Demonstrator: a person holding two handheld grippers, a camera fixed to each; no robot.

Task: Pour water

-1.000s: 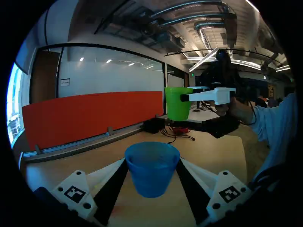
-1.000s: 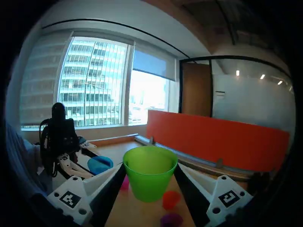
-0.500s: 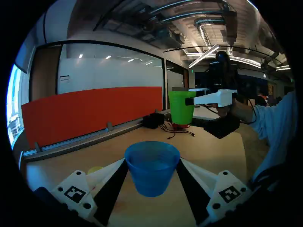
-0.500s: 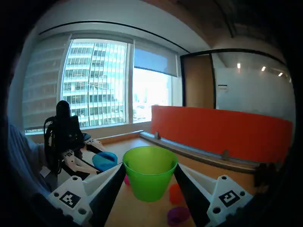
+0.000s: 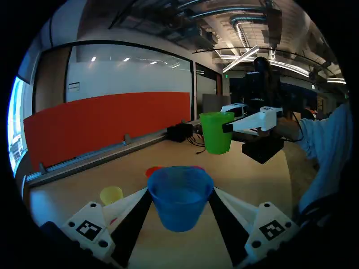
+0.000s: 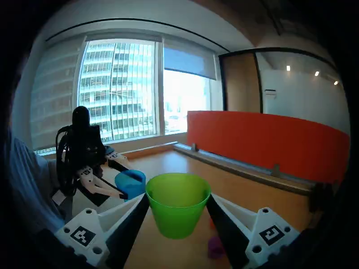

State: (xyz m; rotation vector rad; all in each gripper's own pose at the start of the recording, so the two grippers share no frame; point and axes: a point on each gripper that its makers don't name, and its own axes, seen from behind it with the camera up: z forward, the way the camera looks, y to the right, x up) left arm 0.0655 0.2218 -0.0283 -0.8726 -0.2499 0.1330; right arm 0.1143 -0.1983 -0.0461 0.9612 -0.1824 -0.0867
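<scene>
Left gripper [image 5: 180, 193] pinches blue cup [image 5: 180, 208], right gripper [image 6: 178, 197] green cup [image 6: 178, 213]. Left gripper view has yellow cup [image 5: 111, 195] on table [image 5: 251, 175]; green cup now lower.

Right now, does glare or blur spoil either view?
Right gripper view: the window is blown out, yet the green cup is sharp. Left gripper view: dimmer, blue cup crisp, orange partition bowed by fisheye distortion.

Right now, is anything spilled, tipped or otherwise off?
Nothing stands out. The blue cup sits upright in the left gripper, the green cup upright in the right gripper, and the table shows no puddle.
</scene>
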